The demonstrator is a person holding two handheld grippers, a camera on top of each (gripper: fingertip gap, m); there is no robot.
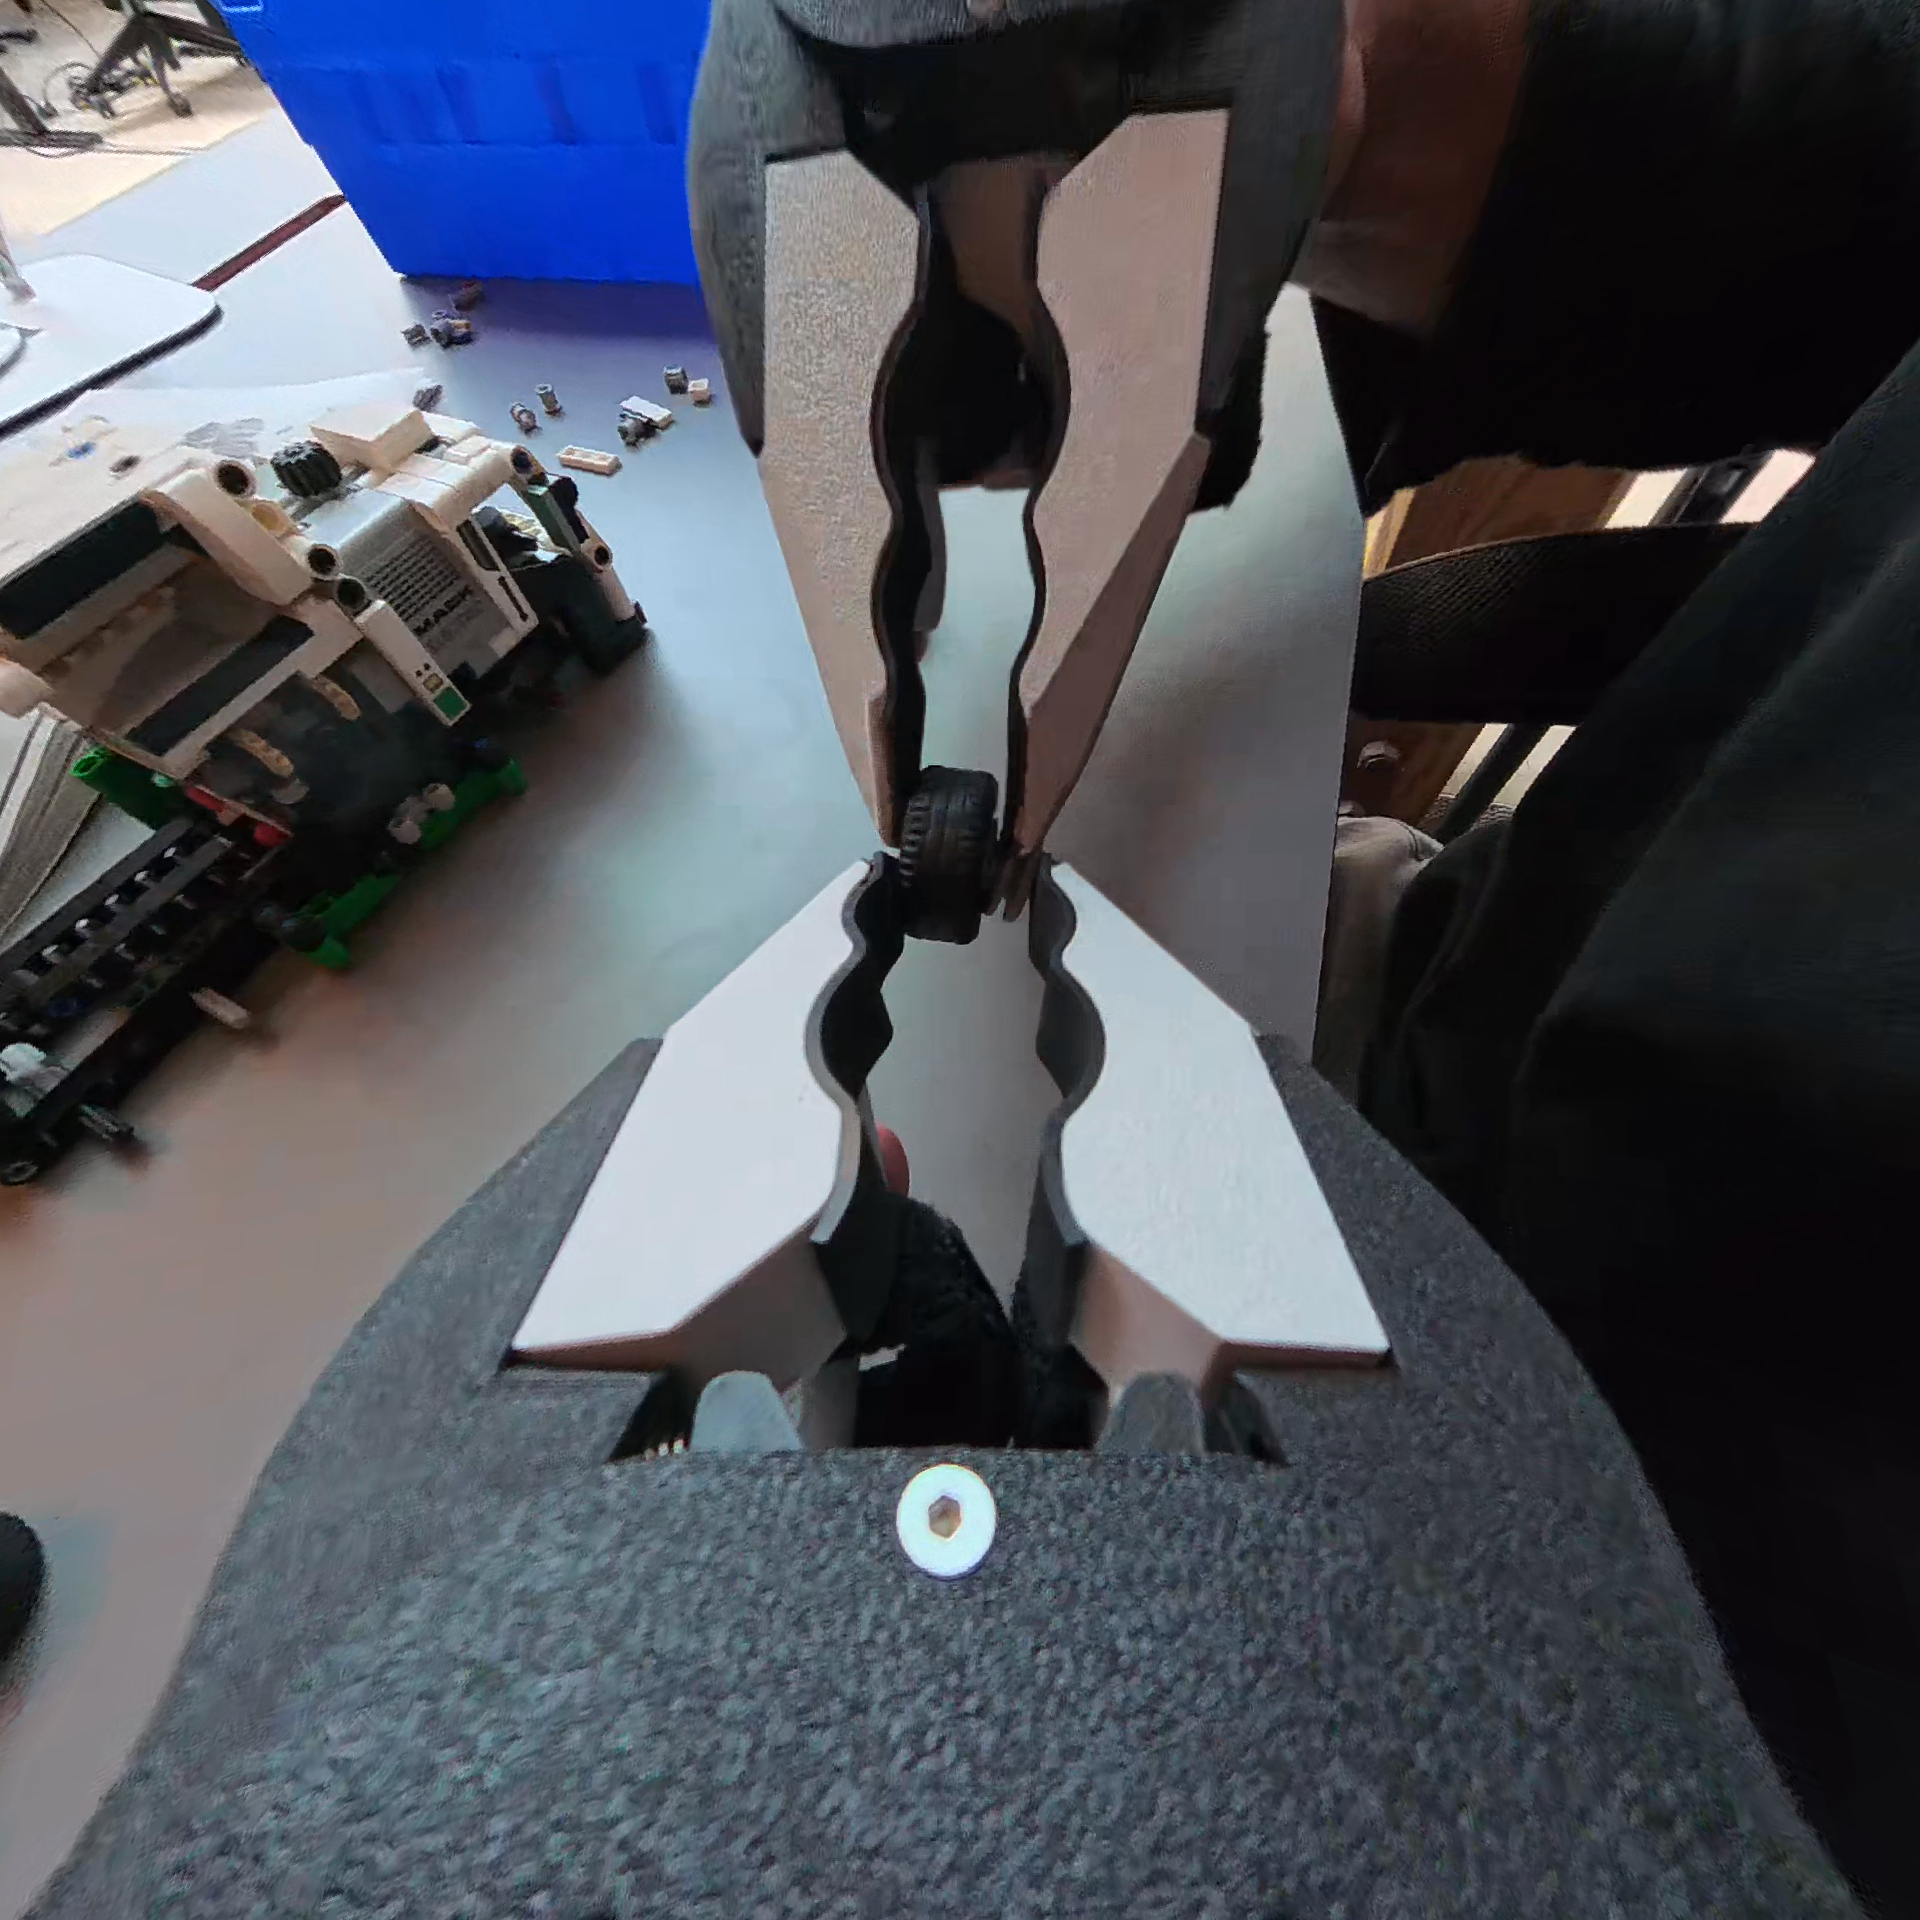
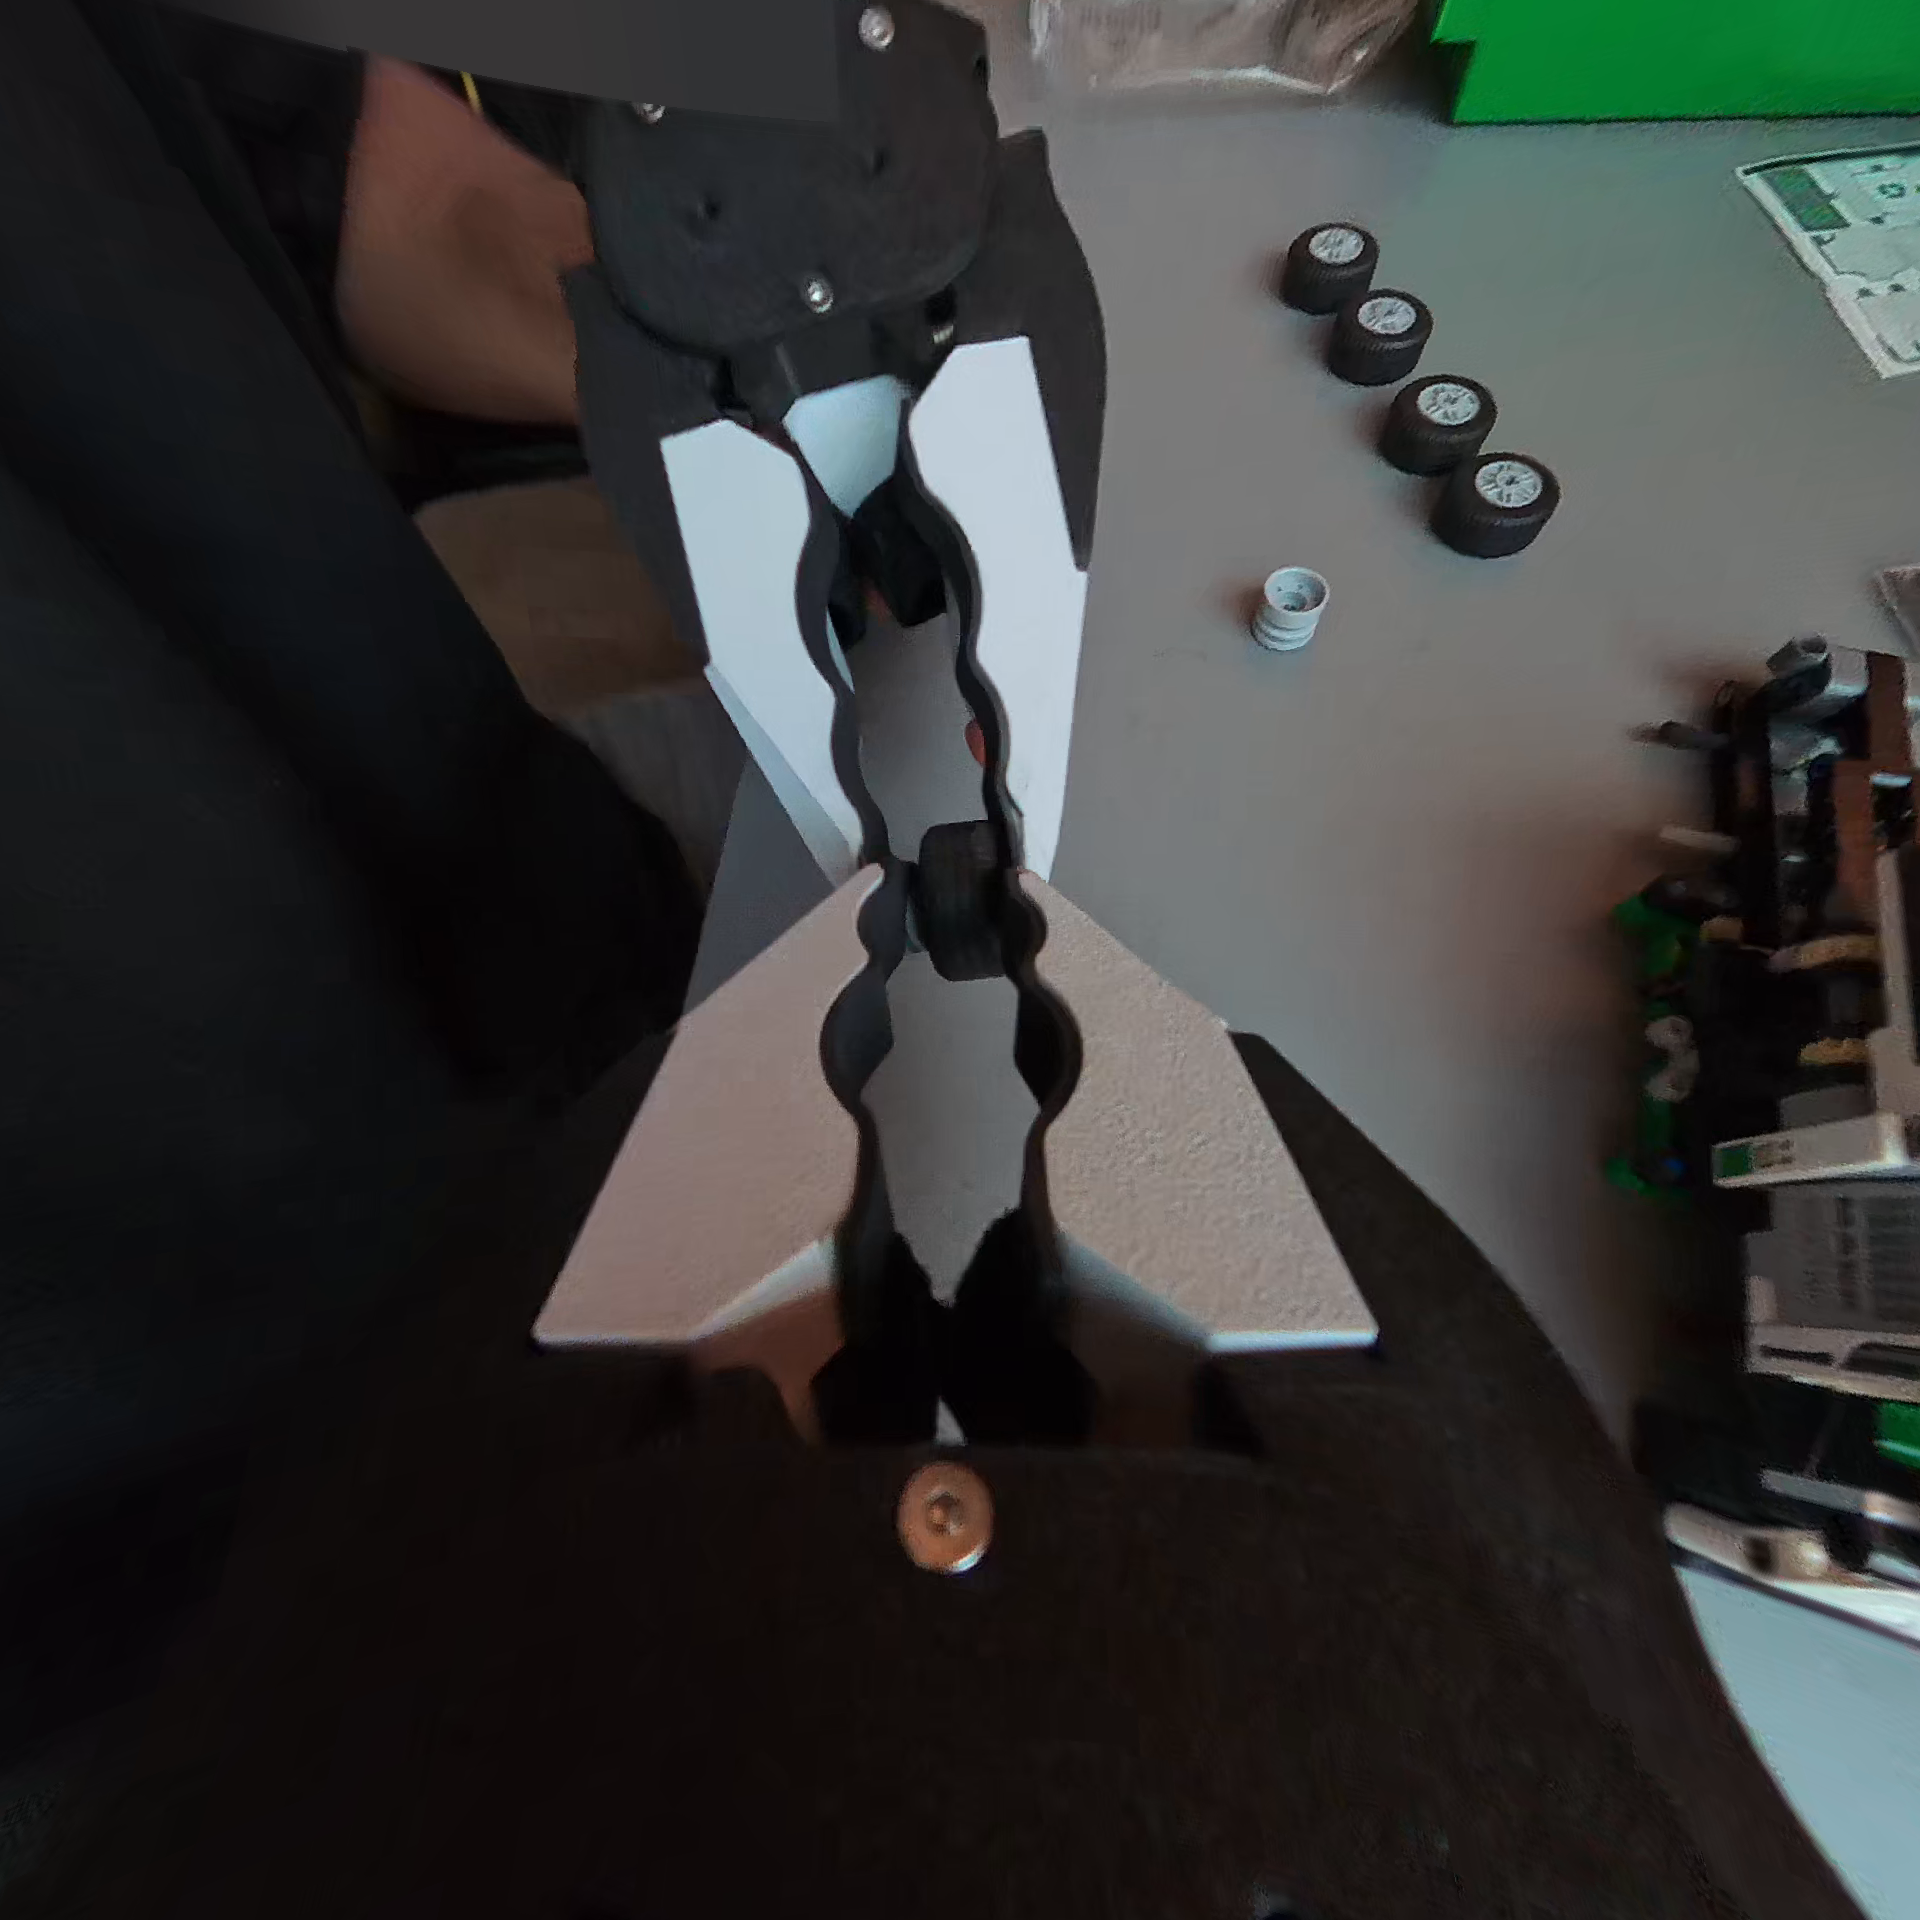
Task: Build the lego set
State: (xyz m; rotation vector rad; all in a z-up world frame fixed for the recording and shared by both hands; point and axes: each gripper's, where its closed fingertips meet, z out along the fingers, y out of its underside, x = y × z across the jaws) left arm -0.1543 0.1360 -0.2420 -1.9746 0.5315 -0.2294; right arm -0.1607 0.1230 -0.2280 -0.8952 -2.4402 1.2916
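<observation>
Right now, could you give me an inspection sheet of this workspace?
Surface: grey tabletop.
Job's things: part-built white, black and green brick truck; row of four black tyres on grey hubs; one bare grey hub; small black rubber tyre held above the table.
Clutter: small loose bricks; printed leaflet; blue plastic bin; green box.
Grippers: right hand-held gripper shut on that tyre; left hand-held gripper tip to tip with it, grip unclear.
Cables: nothing seen.
Surroundings: office chair bases beyond the table.

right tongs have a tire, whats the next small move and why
Probably lower the tire toward the lone grey rim to press it on. The right tongs pinch the tire, the left tongs sit loosely around it, and four wheels beside the rim already have rims fitted.
</observation>
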